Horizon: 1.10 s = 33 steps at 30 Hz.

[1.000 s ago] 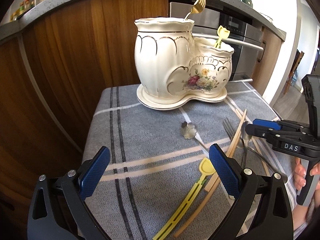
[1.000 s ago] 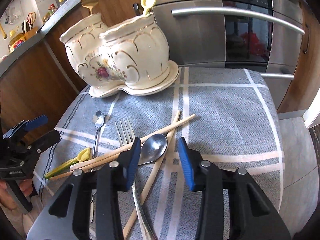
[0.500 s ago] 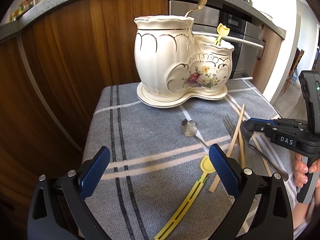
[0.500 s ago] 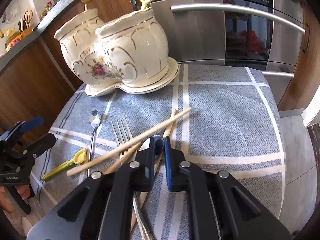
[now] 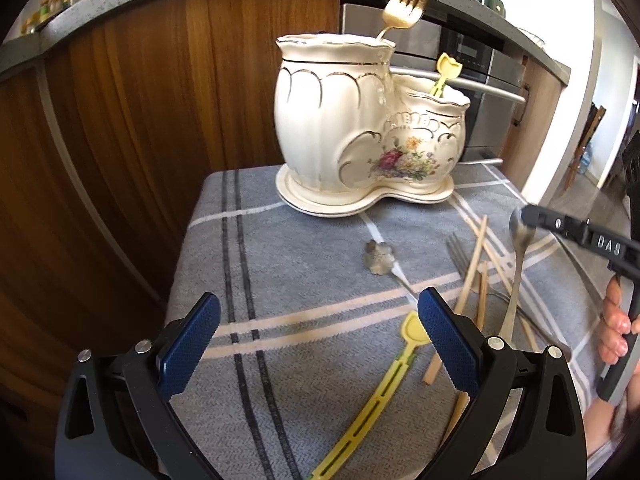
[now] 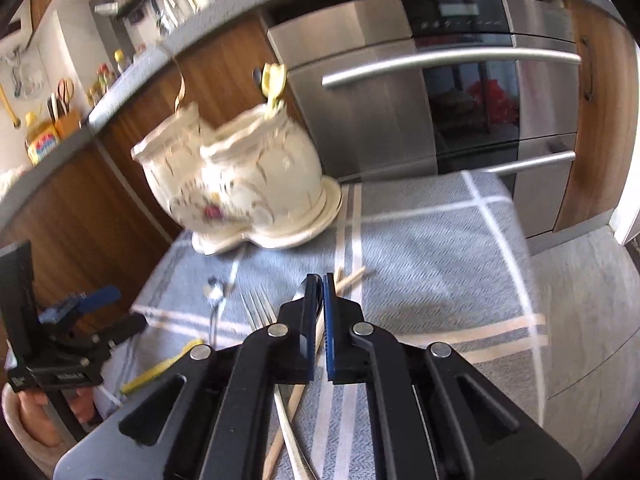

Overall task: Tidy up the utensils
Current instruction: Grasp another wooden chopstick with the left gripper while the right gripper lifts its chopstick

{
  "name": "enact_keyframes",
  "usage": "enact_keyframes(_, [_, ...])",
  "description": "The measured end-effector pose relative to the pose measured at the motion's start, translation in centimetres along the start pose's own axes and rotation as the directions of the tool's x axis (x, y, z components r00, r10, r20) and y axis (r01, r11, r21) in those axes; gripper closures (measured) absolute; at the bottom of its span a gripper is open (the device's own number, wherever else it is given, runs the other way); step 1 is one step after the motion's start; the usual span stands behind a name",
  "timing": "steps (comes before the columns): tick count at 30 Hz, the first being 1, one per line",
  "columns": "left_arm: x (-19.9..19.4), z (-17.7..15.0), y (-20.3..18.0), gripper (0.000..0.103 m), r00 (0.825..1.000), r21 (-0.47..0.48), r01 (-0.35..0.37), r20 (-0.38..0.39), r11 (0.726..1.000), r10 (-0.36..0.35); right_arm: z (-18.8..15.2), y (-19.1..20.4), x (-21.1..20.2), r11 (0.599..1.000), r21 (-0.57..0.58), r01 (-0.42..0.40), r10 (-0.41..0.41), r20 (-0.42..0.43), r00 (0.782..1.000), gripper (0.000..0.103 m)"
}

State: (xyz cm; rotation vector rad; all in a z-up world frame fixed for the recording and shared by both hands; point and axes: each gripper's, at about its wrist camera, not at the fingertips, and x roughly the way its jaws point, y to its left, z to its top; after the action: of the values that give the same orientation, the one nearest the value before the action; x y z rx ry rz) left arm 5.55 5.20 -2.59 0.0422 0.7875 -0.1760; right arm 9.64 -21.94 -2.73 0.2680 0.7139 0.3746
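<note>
Right gripper (image 6: 323, 280), lower centre of right view: jaws just closed, clamped on bowl of steel spoon (image 5: 516, 276); bowl end apparently lifted off grey plaid cloth (image 5: 304, 264), view blurred. Left gripper (image 5: 318, 334), bottom of left view: jaws wide apart, nothing between. Cream double holder (image 5: 360, 128), upper centre: gold fork (image 5: 404, 4) in tall pot, yellow pick (image 5: 446, 70) in low pot. On cloth at lower right: chopsticks (image 5: 474, 264), steel fork (image 5: 458, 252), flower-headed spoon (image 5: 378, 258), yellow spoon (image 5: 384, 392).

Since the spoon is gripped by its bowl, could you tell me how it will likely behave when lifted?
The spoon looks like rigid metal, so it shouldn't flex. The right gripper pinches only the bowl, so the long handle may swing or pivot. Its polished surface could slip between the pads.
</note>
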Motion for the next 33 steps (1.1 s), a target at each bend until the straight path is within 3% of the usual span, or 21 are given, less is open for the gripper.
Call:
enact_keyframes(9, [-0.3, -0.7, -3.2, 0.008, 0.99, 0.124, 0.139, -0.039, 0.983, -0.135, 0.8, -1.2, -3.2, 0.999, 0.049, -0.015, 0.01, 0.109, 0.994, 0.1])
enact_keyframes(16, [-0.5, -1.0, -7.9, 0.048, 0.968, 0.268, 0.251, -0.081, 0.93, -0.238, 1.1, -2.3, -5.3, 0.996, 0.083, -0.018, 0.004, 0.167, 0.986, 0.1])
enact_keyframes(24, [1.5, -0.6, -10.3, 0.072, 0.956, 0.303, 0.289, -0.135, 0.908, -0.259, 1.1, -4.2, -6.8, 0.993, 0.115, -0.004, -0.018, 0.187, 0.982, 0.1])
enact_keyframes(29, [2.7, -0.6, -11.8, 0.074, 0.961, 0.344, 0.269, -0.154, 0.9, -0.228, 0.9, -4.2, -6.9, 0.995, 0.104, -0.002, -0.017, 0.182, 0.983, 0.1])
enact_keyframes(33, [4.2, -0.7, -12.4, 0.084, 0.965, 0.358, 0.241, -0.183, 0.902, -0.185, 0.8, -4.2, -6.9, 0.995, 0.101, -0.007, -0.011, 0.178, 0.984, 0.1])
